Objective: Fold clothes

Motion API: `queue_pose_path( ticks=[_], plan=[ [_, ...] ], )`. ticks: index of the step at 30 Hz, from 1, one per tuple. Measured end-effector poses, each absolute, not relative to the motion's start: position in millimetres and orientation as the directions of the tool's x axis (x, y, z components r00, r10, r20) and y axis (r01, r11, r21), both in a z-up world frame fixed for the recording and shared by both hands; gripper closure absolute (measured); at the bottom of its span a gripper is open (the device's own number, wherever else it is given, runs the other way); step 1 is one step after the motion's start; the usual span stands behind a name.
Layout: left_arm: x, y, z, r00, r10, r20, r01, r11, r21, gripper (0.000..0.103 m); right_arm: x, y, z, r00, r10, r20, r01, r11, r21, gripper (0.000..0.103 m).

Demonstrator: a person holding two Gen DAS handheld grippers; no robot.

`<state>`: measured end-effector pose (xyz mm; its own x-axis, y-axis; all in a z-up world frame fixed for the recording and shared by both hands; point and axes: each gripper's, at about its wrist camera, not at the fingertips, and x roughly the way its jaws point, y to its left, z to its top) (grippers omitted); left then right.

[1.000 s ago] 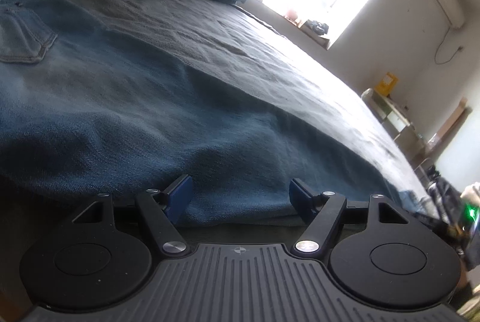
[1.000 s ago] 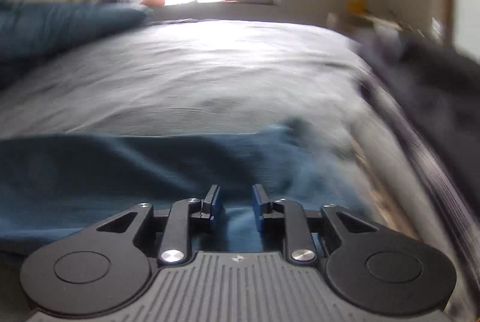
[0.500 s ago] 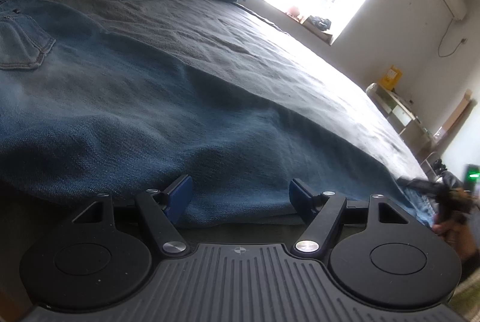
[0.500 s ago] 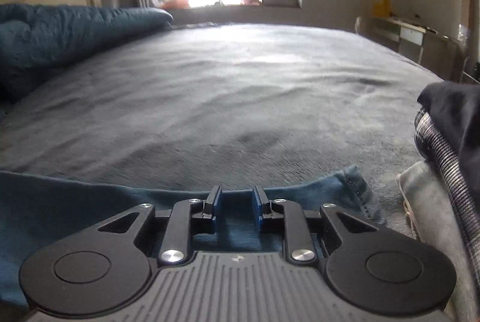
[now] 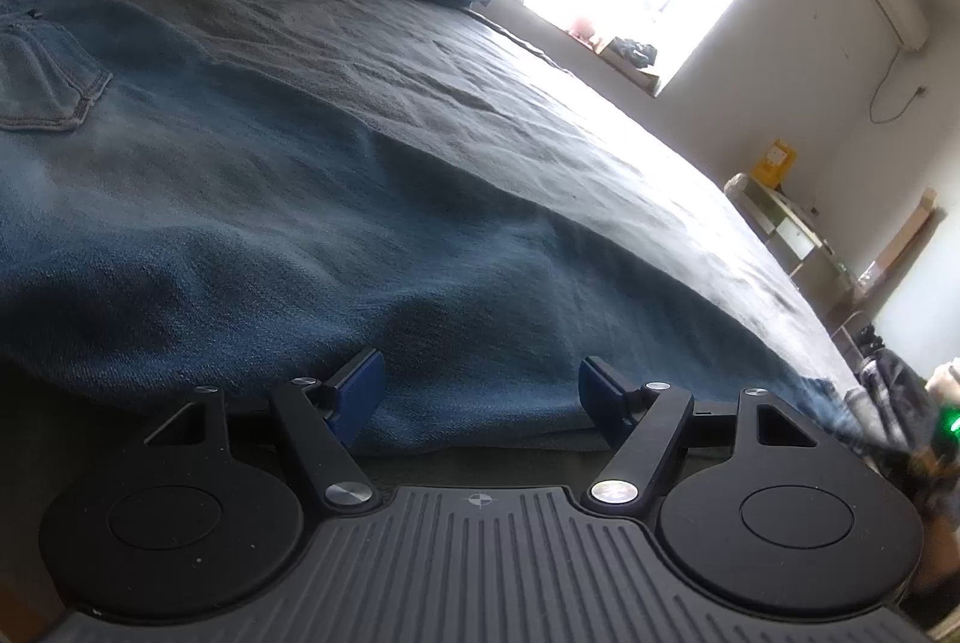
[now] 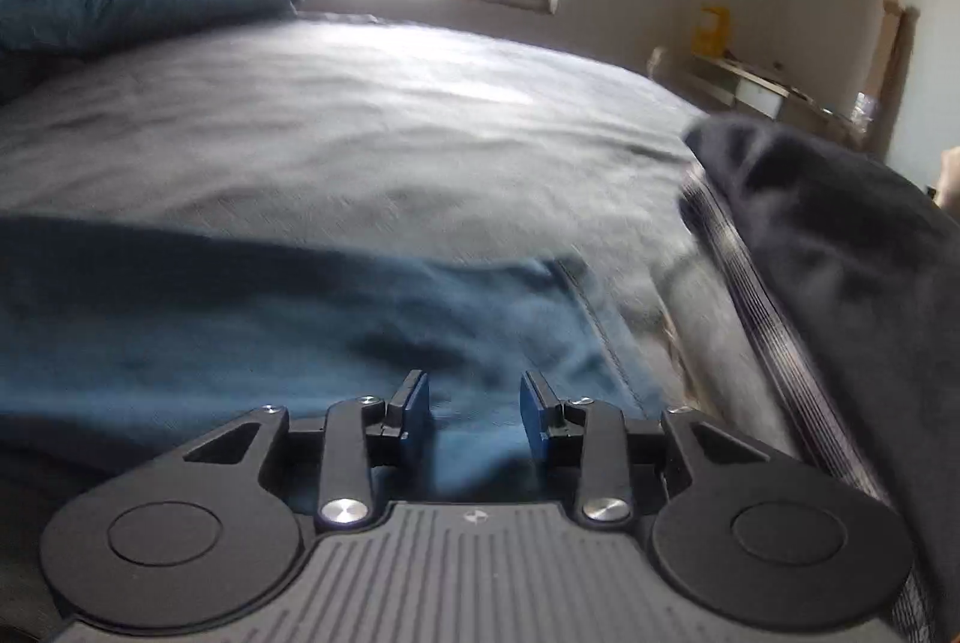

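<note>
Two grippers at the near edge of jeans [image 5: 252,199] lying lengthwise on the bed [image 5: 510,103]: left gripper [image 5: 480,391] spread wide, right gripper [image 6: 474,403] parted near the hem [image 6: 594,325] (view blurred). Seat denim fully between pads before closing.

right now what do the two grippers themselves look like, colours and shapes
Both look alike. The left gripper and right gripper each have a grey ribbed body with a small round crosshair mark at its front edge, two black round discs at the sides, black link arms with silver pivot screws, and two short fingers faced with blue pads. No cables, sleeves or hands show on them.
</note>
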<state>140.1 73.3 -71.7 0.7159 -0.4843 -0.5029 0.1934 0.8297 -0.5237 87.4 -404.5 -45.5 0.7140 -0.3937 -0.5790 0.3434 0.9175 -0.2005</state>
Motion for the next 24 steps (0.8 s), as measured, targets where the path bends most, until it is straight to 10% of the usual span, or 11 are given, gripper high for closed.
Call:
queue_pose_path(
  ticks=[18, 24],
  plan=[
    [129, 42, -41, 0.759, -0.454, -0.466, 0.247, 0.864, -0.439, 0.031, 43, -357, 0, 0.865, -0.208, -0.456, 0.197, 0.978, -0.073, 0.065],
    [140, 13, -59, 0.719, -0.457, -0.523, 0.275, 0.879, -0.390, 0.031, 74, -355, -33, 0.816, -0.167, -0.553, 0.172, 0.984, -0.043, 0.065]
  ],
)
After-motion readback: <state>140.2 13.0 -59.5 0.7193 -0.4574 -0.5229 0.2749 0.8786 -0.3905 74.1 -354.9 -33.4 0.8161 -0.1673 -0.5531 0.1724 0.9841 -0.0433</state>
